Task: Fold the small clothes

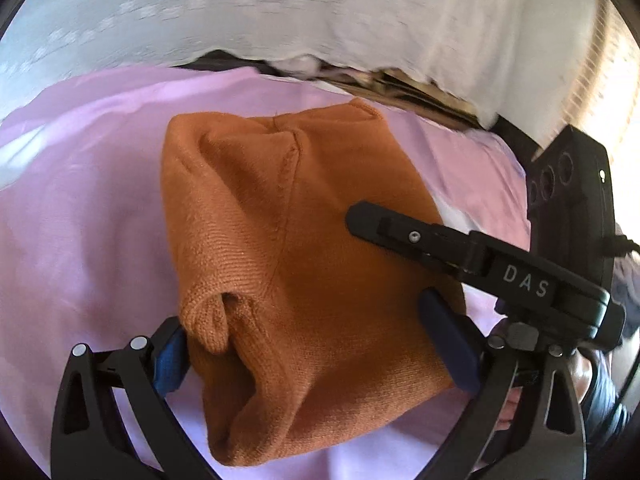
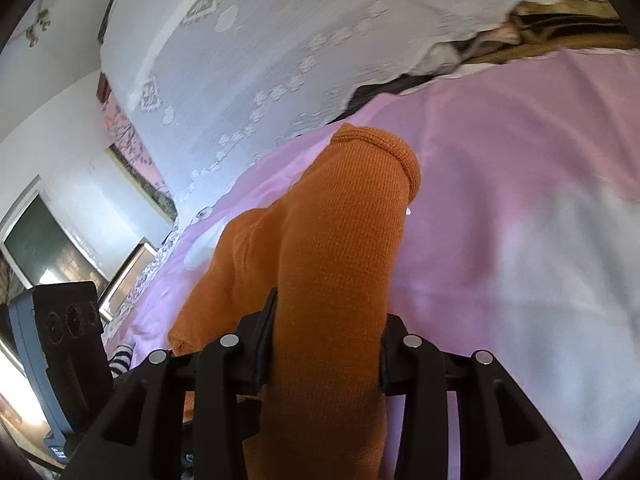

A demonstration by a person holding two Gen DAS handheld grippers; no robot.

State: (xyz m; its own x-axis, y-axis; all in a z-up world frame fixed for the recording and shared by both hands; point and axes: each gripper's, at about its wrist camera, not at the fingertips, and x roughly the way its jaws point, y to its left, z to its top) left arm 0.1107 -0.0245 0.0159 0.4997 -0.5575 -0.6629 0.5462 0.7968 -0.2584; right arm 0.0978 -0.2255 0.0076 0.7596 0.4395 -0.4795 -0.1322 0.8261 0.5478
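Underneath everything lies the pink sheet [image 1: 80, 240], spread wide and filling most of both my views. Beyond its far edge hangs a white lace curtain [image 2: 248, 60] with small flower patterns, and a strip of dark patterned fabric [image 1: 404, 92] shows between the two.

On the sheet sits the orange knit garment [image 1: 280, 260], bunched into a thick bundle. From my left wrist its long axis runs from near to far, leaning slightly left, with a seam running up its middle and a small folded cuff poking out at the near left corner. From my right wrist a sleeve-like tube of the same knit stretches away from me toward the far curtain, its hemmed end the farthest part.

My left gripper [image 1: 320, 348] stands with its jaws spread wide, the garment's near end lying between the blue pads. The left pad sits just beside the knit and the right pad looks to be against it, but I cannot tell whether either one presses.

My right gripper [image 2: 326, 352] has its jaws partly closed on the orange tube, both pads squeezing its sides so the knit bulges between them. In the left wrist view, one black finger [image 1: 384, 226] of that gripper lies across the right side of the bundle, on top of the knit.
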